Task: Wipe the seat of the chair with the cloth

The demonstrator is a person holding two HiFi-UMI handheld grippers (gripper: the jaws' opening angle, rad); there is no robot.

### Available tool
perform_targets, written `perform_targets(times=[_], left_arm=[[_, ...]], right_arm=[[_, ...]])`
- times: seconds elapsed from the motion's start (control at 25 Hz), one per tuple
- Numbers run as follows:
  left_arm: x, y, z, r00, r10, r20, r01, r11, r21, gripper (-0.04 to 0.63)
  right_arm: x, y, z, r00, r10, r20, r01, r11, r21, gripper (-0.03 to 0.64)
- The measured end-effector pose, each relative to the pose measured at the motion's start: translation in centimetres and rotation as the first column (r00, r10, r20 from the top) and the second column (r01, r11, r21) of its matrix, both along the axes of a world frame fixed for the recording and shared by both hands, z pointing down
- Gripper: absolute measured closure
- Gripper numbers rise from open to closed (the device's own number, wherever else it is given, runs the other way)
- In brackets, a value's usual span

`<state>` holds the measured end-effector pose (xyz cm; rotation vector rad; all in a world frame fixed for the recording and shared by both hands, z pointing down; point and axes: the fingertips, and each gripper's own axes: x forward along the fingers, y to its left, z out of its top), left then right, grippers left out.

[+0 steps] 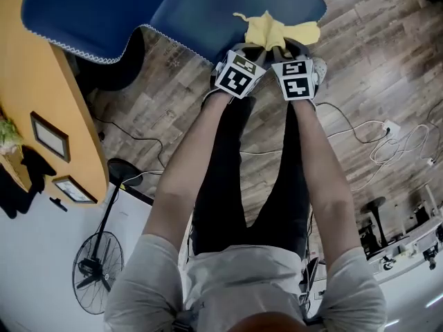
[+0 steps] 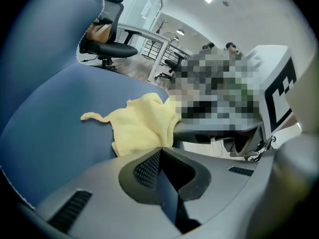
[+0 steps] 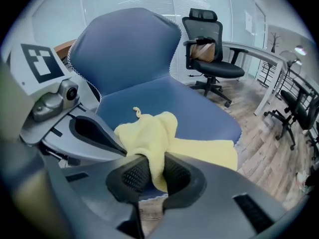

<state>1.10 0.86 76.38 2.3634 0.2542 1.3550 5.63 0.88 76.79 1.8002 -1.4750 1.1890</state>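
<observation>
The blue chair's seat (image 1: 208, 12) fills the top of the head view, with a yellow cloth (image 1: 277, 30) bunched at its front edge. My right gripper (image 3: 152, 171) is shut on the cloth (image 3: 149, 133), and a yellow fold is pinched between its black pads. The rest of the cloth spreads over the seat (image 3: 194, 108) toward the front right rim. My left gripper (image 2: 160, 151) is shut with no yellow showing between its pads. Its tips rest against the near edge of the cloth (image 2: 142, 126) on the seat (image 2: 50, 133). Both grippers (image 1: 257, 47) (image 1: 280, 48) sit side by side.
The chair's backrest (image 3: 124, 44) rises behind the seat. A black office chair (image 3: 209, 59) stands beyond on the wood floor. An orange table (image 1: 41, 102) is at the left, with a floor fan (image 1: 97, 261) below it. Cables (image 1: 387, 137) lie on the floor to the right.
</observation>
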Motion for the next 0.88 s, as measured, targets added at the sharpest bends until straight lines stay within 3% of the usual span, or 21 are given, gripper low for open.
perform_targets(times=[0.2, 0.4, 0.6, 0.88], left_arm=[[-4.4, -4.7, -1.4, 0.998, -0.062, -0.008, 0.062, 0.996, 0.060, 0.568], [-7.5, -8.3, -1.5, 0.993, -0.116, -0.003, 0.116, 0.990, 0.083, 0.568], [-8.2, -7.4, -1.5, 0.992, -0.119, -0.030, 0.121, 0.990, 0.077, 0.568], [-10.1, -5.1, -0.7, 0.983, -0.184, -0.004, 0.184, 0.981, 0.062, 0.568]], right_arm=[[-6.8, -2.3, -0.4, 0.996, -0.047, 0.081, 0.045, 0.999, 0.020, 0.548], [-11.1, -3.6, -0.4, 0.993, -0.032, 0.112, 0.027, 0.998, 0.049, 0.548], [-12.1, -3.5, -0.6, 0.994, -0.029, 0.109, 0.021, 0.997, 0.075, 0.548], [-14.4, -2.5, -0.7, 0.986, -0.096, 0.133, 0.086, 0.993, 0.077, 0.548]])
